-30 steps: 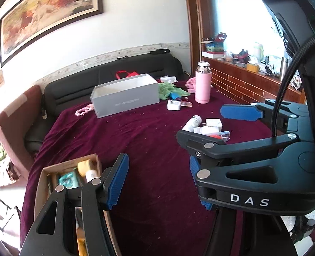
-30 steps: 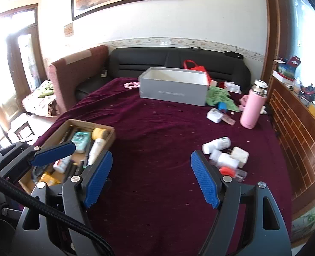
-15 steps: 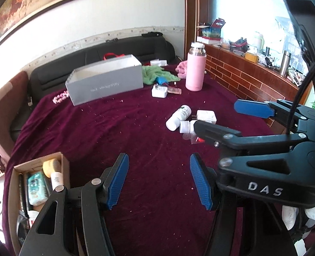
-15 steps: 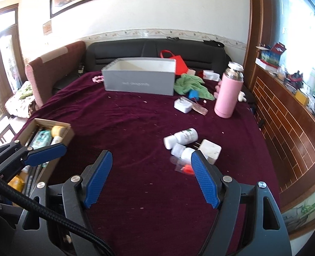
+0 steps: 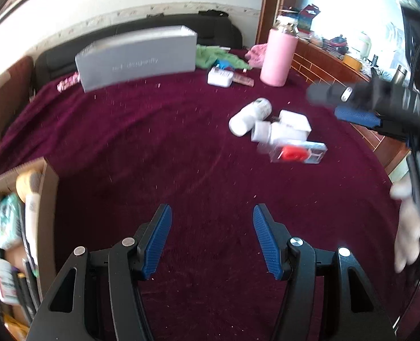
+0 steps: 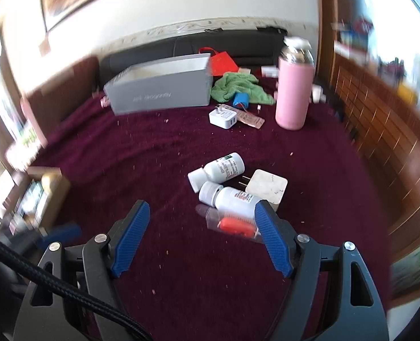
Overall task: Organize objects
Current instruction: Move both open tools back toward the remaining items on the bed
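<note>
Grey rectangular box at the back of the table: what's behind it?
Behind the grey rectangular box: a red bag peeking over its right end and a black sofa along the wall. The box hides the bag's lower part and the sofa seat.

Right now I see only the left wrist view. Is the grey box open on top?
Observer: Yes. The grey box has no lid; its pale inner wall shows.
Operator: Is anything behind it?
Observer: A red bag stands behind its right end.
Operator: And the right gripper?
Observer: The right gripper is open and holds nothing; the clear packet lies just beyond its tips.
</note>
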Available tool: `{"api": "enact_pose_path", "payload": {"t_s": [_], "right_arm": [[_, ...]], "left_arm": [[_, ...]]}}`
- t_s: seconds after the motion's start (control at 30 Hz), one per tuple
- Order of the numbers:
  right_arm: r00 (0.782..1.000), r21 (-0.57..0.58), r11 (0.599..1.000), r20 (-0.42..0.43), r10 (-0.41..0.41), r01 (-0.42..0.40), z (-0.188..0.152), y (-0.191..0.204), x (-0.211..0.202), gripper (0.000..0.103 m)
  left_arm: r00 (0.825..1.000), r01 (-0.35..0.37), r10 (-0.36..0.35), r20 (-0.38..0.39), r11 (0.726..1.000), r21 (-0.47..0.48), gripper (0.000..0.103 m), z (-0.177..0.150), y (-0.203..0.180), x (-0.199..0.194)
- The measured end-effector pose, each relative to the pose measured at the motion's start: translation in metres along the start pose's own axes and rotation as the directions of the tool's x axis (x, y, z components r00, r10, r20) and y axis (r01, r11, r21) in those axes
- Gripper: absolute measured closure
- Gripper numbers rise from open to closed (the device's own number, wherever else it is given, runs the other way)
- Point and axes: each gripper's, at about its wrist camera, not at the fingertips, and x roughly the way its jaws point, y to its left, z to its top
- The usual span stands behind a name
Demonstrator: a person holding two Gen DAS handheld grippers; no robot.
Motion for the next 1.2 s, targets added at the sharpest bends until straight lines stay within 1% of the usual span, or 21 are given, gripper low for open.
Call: {"api": "enact_pose_path", "payload": {"t_s": [0.07,0.1,0.17,0.27,0.37,0.47,0.5,0.57,0.63,0.67,0.73,0.77,0.8,0.87,0.9,1.0,1.03,1.07,1.13,1.17,1.2], "right_arm": [[0.994,0.142,0.984,0.014,0.108,-0.109,0.005,-0.033,0.006,0.026],[0.99,0.195,0.97,0.025,0.141,-0.143,0.005,-0.046,0.008,0.026],[0.986,0.271,0.948,0.041,0.163,-0.168,0.003,-0.068,0.017,0.026],[0.976,0.324,0.922,0.027,0.214,-0.211,-0.004,-0.082,0.033,0.027],[0.975,0.345,0.915,0.004,0.221,-0.209,-0.007,-0.086,0.045,0.027],[0.974,0.358,0.912,-0.03,0.225,-0.2,-0.011,-0.089,0.056,0.027],[0.97,0.368,0.906,-0.041,0.241,-0.209,-0.012,-0.091,0.059,0.027],[0.952,0.394,0.885,-0.068,0.298,-0.249,-0.016,-0.093,0.065,0.027],[0.921,0.405,0.857,-0.079,0.381,-0.32,-0.019,-0.09,0.068,0.027],[0.905,0.405,0.845,-0.088,0.415,-0.348,-0.021,-0.086,0.069,0.024],[0.852,0.403,0.808,-0.115,0.51,-0.43,-0.025,-0.076,0.075,0.024],[0.816,0.405,0.781,-0.131,0.563,-0.474,-0.027,-0.071,0.079,0.024],[0.769,0.408,0.747,-0.149,0.622,-0.525,-0.029,-0.065,0.083,0.024],[0.649,0.411,0.66,-0.191,0.737,-0.629,-0.033,-0.05,0.09,0.023],[0.627,0.402,0.646,-0.2,0.753,-0.649,-0.034,-0.045,0.09,0.023],[0.702,0.357,0.705,-0.165,0.693,-0.613,-0.029,-0.044,0.08,0.023],[0.76,0.348,0.745,-0.125,0.638,-0.569,-0.027,-0.049,0.074,0.023],[0.802,0.337,0.777,-0.095,0.589,-0.531,-0.025,-0.052,0.068,0.023],[0.859,0.322,0.821,-0.043,0.51,-0.471,-0.021,-0.057,0.056,0.023],[0.883,0.315,0.842,-0.025,0.469,-0.438,-0.018,-0.057,0.051,0.023],[0.895,0.31,0.853,-0.013,0.445,-0.42,-0.016,-0.057,0.048,0.023]], "left_arm": [[1.0,0.004,-0.005,-0.014,1.0,-0.015,0.05,-0.004,0.004,0.006],[1.0,0.006,-0.006,-0.019,1.0,-0.02,0.05,-0.005,0.006,0.009],[0.999,0.012,-0.013,-0.034,0.999,-0.036,0.05,-0.008,0.01,0.016],[0.999,0.017,-0.02,-0.051,0.998,-0.061,0.05,-0.012,0.015,0.025],[0.998,0.026,-0.031,-0.059,0.996,-0.083,0.05,-0.016,0.019,0.031],[0.999,0.023,-0.026,-0.046,0.997,-0.074,0.049,-0.017,0.018,0.029],[0.999,0.024,-0.028,-0.045,0.997,-0.07,0.047,-0.017,0.017,0.029],[0.999,0.032,-0.034,-0.04,0.998,-0.062,0.044,-0.019,0.016,0.029],[0.999,0.032,-0.033,-0.034,0.998,-0.051,0.042,-0.02,0.015,0.029],[0.999,0.03,-0.031,-0.031,0.999,-0.042,0.04,-0.02,0.013,0.029],[1.0,0.018,-0.018,-0.025,1.0,-0.019,0.039,-0.022,0.01,0.029],[1.0,0.017,-0.018,-0.024,1.0,-0.014,0.037,-0.022,0.009,0.029],[1.0,0.019,-0.019,-0.024,1.0,-0.012,0.037,-0.022,0.009,0.029],[0.999,0.026,-0.027,-0.021,1.0,-0.015,0.036,-0.023,0.01,0.03],[0.999,0.034,-0.035,-0.019,0.999,-0.017,0.033,-0.022,0.011,0.03],[0.998,0.062,-0.063,-0.016,0.998,-0.021,0.026,-0.023,0.012,0.031],[0.998,0.068,-0.068,-0.016,0.998,-0.019,0.025,-0.023,0.012,0.031],[0.997,0.071,-0.072,-0.018,0.997,-0.016,0.023,-0.023,0.011,0.031],[0.997,0.074,-0.074,-0.021,0.997,-0.009,0.021,-0.022,0.009,0.033],[0.997,0.074,-0.075,-0.023,0.997,-0.005,0.019,-0.022,0.008,0.033],[0.997,0.077,-0.077,-0.024,0.997,-0.002,0.017,-0.022,0.007,0.034]]}}
